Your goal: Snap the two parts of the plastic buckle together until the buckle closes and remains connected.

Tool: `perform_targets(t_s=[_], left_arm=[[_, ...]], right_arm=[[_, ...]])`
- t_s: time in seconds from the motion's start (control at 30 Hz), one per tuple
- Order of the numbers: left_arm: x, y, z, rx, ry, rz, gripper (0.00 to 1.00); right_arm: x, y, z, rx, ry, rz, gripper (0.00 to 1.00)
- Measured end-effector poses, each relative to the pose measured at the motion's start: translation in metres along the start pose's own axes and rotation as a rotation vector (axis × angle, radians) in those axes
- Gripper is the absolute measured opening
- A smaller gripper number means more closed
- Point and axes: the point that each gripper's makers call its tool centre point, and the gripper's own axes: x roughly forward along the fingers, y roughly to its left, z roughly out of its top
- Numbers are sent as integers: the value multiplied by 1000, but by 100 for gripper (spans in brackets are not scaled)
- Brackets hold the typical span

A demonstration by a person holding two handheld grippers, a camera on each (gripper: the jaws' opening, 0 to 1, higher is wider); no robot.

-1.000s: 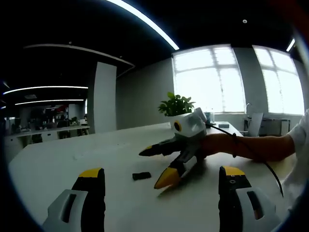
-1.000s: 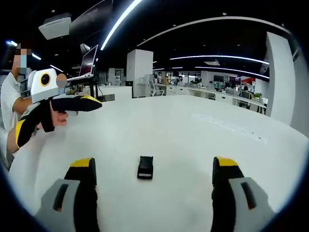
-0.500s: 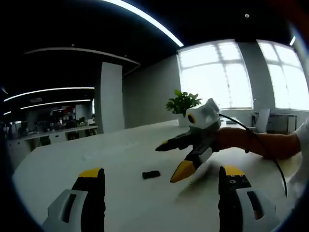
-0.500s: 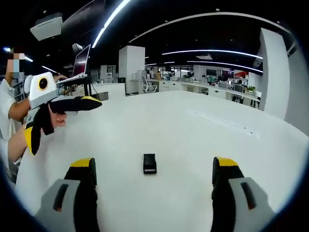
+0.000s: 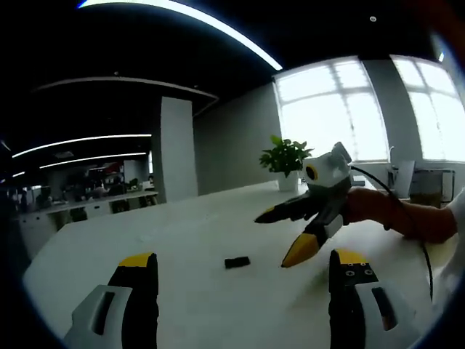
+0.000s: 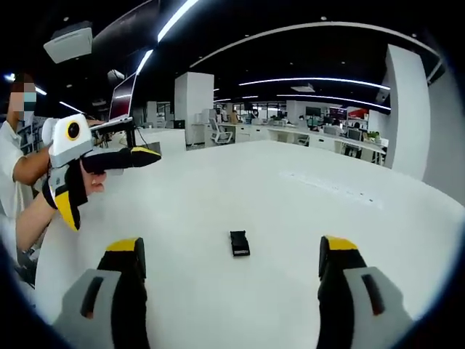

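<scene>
A small black plastic buckle (image 5: 237,262) lies flat on the white table (image 5: 182,233), alone and untouched; in the right gripper view the buckle (image 6: 239,243) sits ahead between the jaws. My left gripper (image 5: 240,273) is open and empty, raised above the table short of the buckle. My right gripper (image 6: 231,258) is open and empty too, held back from the buckle. In the left gripper view the right gripper (image 5: 289,236) comes in from the right, jaws spread, beyond the buckle. In the right gripper view the left gripper (image 6: 109,182) hovers at the left, jaws spread.
A potted green plant (image 5: 288,161) stands at the table's far edge before bright windows. A laptop on a stand (image 6: 123,98) rises behind the left hand. A person's sleeve and forearm (image 6: 18,174) are at the left. Office desks and chairs stand far back.
Both grippers have pulled back and up from the buckle, which looks smaller and farther now. The buckle has stayed on the table. Both stay open.
</scene>
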Motion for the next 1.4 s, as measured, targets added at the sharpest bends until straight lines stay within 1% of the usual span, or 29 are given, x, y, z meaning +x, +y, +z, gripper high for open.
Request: perform_targets(t_s=[0.07, 0.1, 0.13, 0.17, 0.2, 0.27, 0.3, 0.33, 0.4, 0.53, 0.67, 0.87, 0.97, 1.03, 1.1, 1.13, 1.17, 1.23, 1.27, 1.33, 1.4], left_arm=[[-2, 0, -2, 8, 7, -3, 94], [-3, 0, -3, 9, 11, -2, 94], [-5, 0, -3, 5, 14, -1, 98], [-5, -6, 3, -22, -30, -28, 99], [-7, -8, 7, -29, -55, -47, 99], [-10, -8, 2, -32, -27, -27, 99], [-12, -6, 0, 16, -11, -1, 99], [-13, -7, -2, 28, -7, 2, 99], [-15, -8, -4, 20, 4, 7, 99], [-21, -8, -4, 21, -4, 25, 99], [-27, -5, -7, 23, 6, 40, 99], [-38, -4, -8, 8, 2, 55, 98], [-43, -2, -9, 6, 12, 72, 98], [-47, -2, -10, -6, 15, 77, 98], [-52, -4, -13, 9, 41, 88, 99], [-54, -4, -13, 9, 42, 96, 99], [-56, -4, -12, 2, 41, 101, 99], [-60, -10, -12, -65, 35, 88, 99], [-61, -9, -11, -72, 19, 95, 99], [-65, -9, -15, -53, 36, 116, 99], [-68, -10, -17, -36, 39, 129, 99]], right_arm=[[-3, -2, 2, -2, -9, -8, 98], [-4, -3, 2, -1, -13, -11, 98], [-6, -3, 3, 1, -16, -13, 99], [-7, -3, 3, 2, -19, -14, 100], [-9, -3, 4, 4, -26, -16, 100], [-13, -5, 6, 4, -33, -27, 100], [-16, -5, 7, 6, -40, -34, 100], [-18, -5, 7, 5, -43, -33, 100], [-23, -4, 9, 2, -53, -39, 100], [-33, -4, 9, -9, -62, -60, 100], [-41, 0, 11, -18, -78, -68, 100], [-52, 11, 5, -21, -86, -75, 100], [-58, 17, 6, 0, -112, -74, 100], [-62, 22, 4, -9, -107, -72, 100], [-68, 26, 3, -16, -101, -80, 100], [-71, 28, 2, -19, -100, -82, 100], [-75, 29, 2, -15, -102, -88, 99], [-82, 32, 3, -11, -122, -96, 99], [-84, 33, 2, -13, -124, -100, 99], [-90, 37, -1, -22, -120, -109, 100], [-96, 39, -3, -27, -124, -118, 99]])
